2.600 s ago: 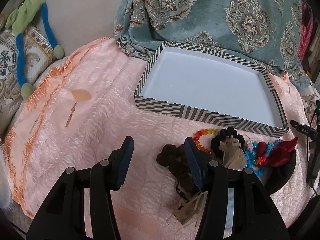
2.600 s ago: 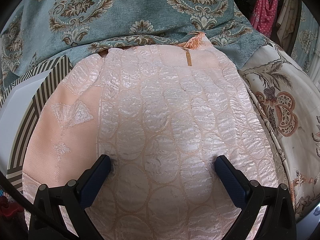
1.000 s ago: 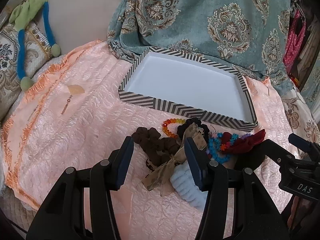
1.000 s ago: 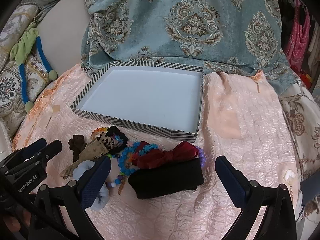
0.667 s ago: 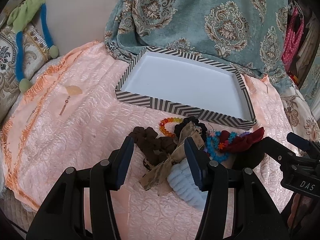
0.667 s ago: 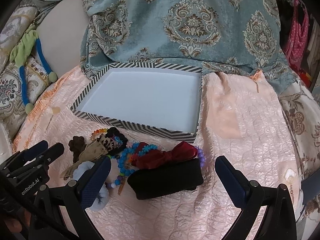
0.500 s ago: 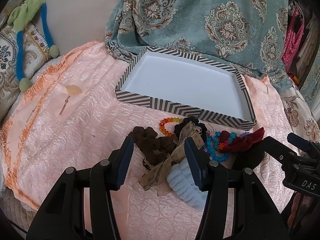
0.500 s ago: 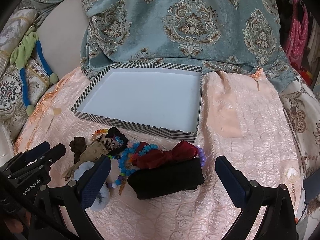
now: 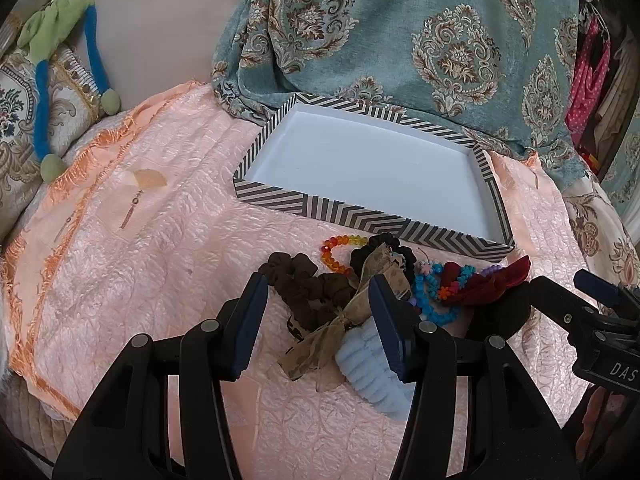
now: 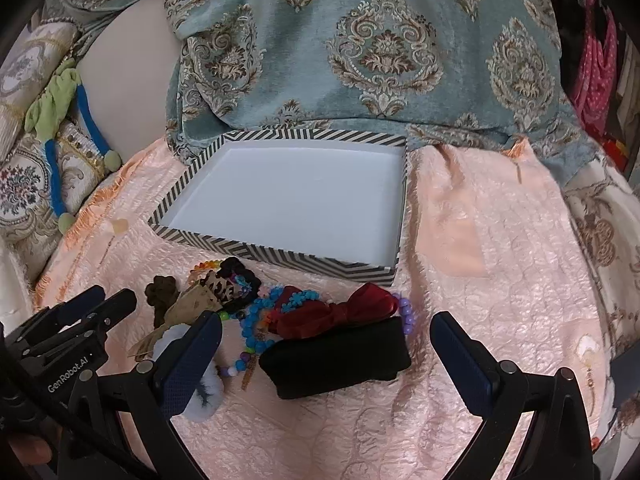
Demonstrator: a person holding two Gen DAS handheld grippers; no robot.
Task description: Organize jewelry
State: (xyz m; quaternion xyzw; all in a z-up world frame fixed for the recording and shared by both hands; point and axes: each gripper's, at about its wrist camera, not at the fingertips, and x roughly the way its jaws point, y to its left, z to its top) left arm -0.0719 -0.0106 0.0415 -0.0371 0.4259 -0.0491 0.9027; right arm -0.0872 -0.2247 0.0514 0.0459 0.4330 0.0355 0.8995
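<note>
An empty white tray with a striped rim (image 9: pixel 348 212) (image 10: pixel 280 254) lies on a peach quilted cloth. In front of it is a heap of accessories: a brown scrunchie (image 9: pixel 304 292), an orange bead bracelet (image 9: pixel 334 250), a blue bead bracelet (image 9: pixel 430 294) (image 10: pixel 256 320), a dark red bow (image 10: pixel 344 312), a black pouch (image 10: pixel 336 360) and a pale blue scrunchie (image 9: pixel 368 364). My left gripper (image 9: pixel 318 304) hovers open above the brown scrunchie. My right gripper (image 10: pixel 326 344) stands wide open above the black pouch. Nothing is held.
A teal patterned fabric (image 9: pixel 400 40) rises behind the tray. A patterned cushion with a green and blue cord (image 9: pixel 52 80) sits at the left. Pink dotted clothing (image 10: pixel 596 60) hangs at the far right. Bare peach cloth (image 10: pixel 500 260) spreads right of the tray.
Both grippers pulled back and turned toward the heap earlier; over the last second the views hold almost still. Both jaws stay open and nothing on the cloth has moved.
</note>
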